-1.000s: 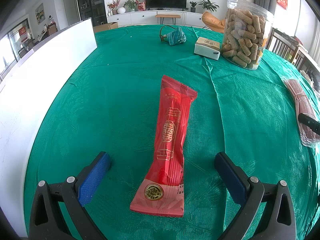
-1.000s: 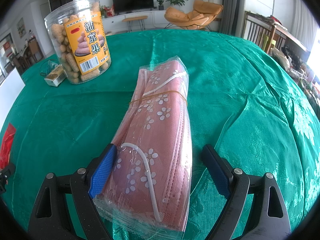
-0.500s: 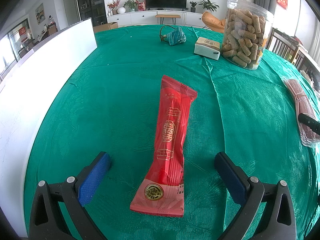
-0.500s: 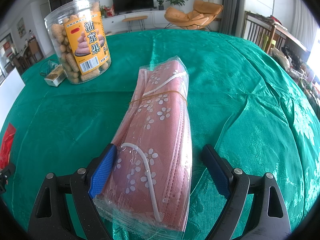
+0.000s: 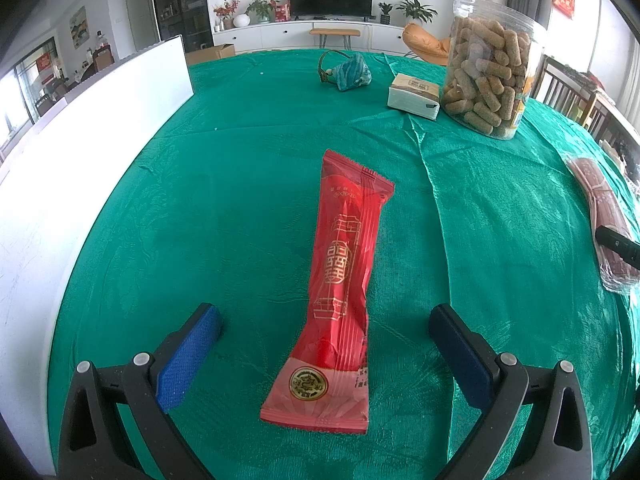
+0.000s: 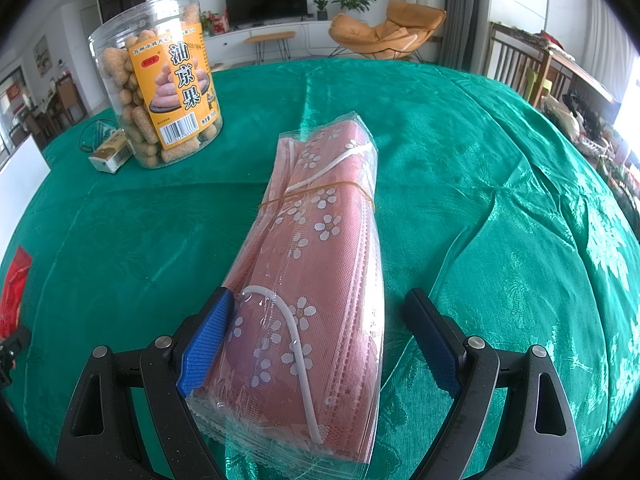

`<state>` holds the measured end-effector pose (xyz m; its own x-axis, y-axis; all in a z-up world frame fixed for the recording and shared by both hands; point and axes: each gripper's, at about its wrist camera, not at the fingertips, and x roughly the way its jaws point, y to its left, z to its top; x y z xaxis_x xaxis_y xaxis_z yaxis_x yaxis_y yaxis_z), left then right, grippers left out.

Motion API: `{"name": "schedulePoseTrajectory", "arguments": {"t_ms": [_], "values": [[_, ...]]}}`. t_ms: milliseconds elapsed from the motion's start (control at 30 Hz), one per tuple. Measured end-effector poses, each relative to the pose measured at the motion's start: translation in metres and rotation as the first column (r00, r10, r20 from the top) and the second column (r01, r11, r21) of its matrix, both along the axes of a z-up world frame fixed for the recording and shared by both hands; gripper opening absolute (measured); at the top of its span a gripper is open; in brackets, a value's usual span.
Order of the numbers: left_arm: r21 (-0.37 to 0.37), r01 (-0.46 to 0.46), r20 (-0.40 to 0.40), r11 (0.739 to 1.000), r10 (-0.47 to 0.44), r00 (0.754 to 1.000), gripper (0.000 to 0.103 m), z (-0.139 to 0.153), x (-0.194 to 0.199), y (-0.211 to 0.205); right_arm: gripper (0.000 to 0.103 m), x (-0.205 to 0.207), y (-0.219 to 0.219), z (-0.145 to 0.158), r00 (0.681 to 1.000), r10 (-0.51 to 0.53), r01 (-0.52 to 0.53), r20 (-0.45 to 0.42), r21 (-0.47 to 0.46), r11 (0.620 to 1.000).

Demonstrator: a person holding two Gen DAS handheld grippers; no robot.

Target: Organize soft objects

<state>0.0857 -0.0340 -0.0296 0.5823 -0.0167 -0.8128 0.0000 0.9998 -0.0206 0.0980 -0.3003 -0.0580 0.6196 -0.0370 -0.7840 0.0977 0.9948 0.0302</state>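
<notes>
My left gripper has its fingers spread wide around the near end of the red packet, which lies flat on the green counter, untouched. My right gripper is wide too, straddling the bagged pink masks; the left finger touches the wrapper.

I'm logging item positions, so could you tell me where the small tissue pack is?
In the left wrist view, the tissue pack lies far right, beside the snack jar, right of the teal pouch.
</notes>
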Motion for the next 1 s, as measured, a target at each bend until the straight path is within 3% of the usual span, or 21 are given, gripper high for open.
{"name": "schedulePoseTrajectory", "arguments": {"t_ms": [133, 300, 400, 467, 667, 800, 933, 1000], "values": [[0.003, 0.013, -0.011, 1.0, -0.013, 1.0, 0.103, 0.0, 0.001, 0.001, 0.088, 0.0, 0.0, 0.0, 1.0, 0.0, 0.0, 0.0, 0.0, 1.0], [0.005, 0.118, -0.12, 0.993, -0.117, 0.986, 0.102, 0.002, 0.015, 0.003, 0.088, 0.0, 0.0, 0.0, 1.0, 0.0, 0.0, 0.0, 0.0, 1.0], [0.001, 0.137, -0.116, 0.991, -0.136, 0.984, 0.082, 0.007, 0.019, 0.006, 0.088, 0.0, 0.0, 0.0, 1.0, 0.0, 0.0, 0.0, 0.0, 1.0], [-0.041, 0.145, -0.106, 0.989, -0.148, 0.983, 0.057, 0.013, 0.024, 0.009, 0.088, 0.0, 0.0, 0.0, 1.0, 0.0, 0.0, 0.0, 0.0, 1.0], [-0.055, 0.14, -0.091, 0.989, -0.144, 0.985, 0.018, 0.016, 0.031, 0.011, 0.089, 0.0, 0.001, 0.0, 1.0, 0.0, 0.0, -0.001, -0.002, 1.0], [-0.109, 0.078, -0.054, 0.991, -0.084, 0.995, 0.016, 0.017, 0.017, 0.025, 0.091, 0.007, -0.003, 0.002, 0.999, 0.036, -0.036, -0.038, 0.016, 0.999], [-0.128, 0.046, -0.03, 0.991, -0.05, 0.998, 0.016, 0.019, -0.001, 0.039, 0.089, 0.019, -0.029, 0.023, 0.996, 0.024, -0.009, -0.082, 0.169, 0.986], [-0.129, 0.041, -0.023, 0.991, -0.045, 0.999, 0.016, 0.02, -0.006, 0.041, 0.09, 0.031, -0.031, 0.028, 0.993, 0.025, -0.002, -0.119, 0.193, 0.981]]}}
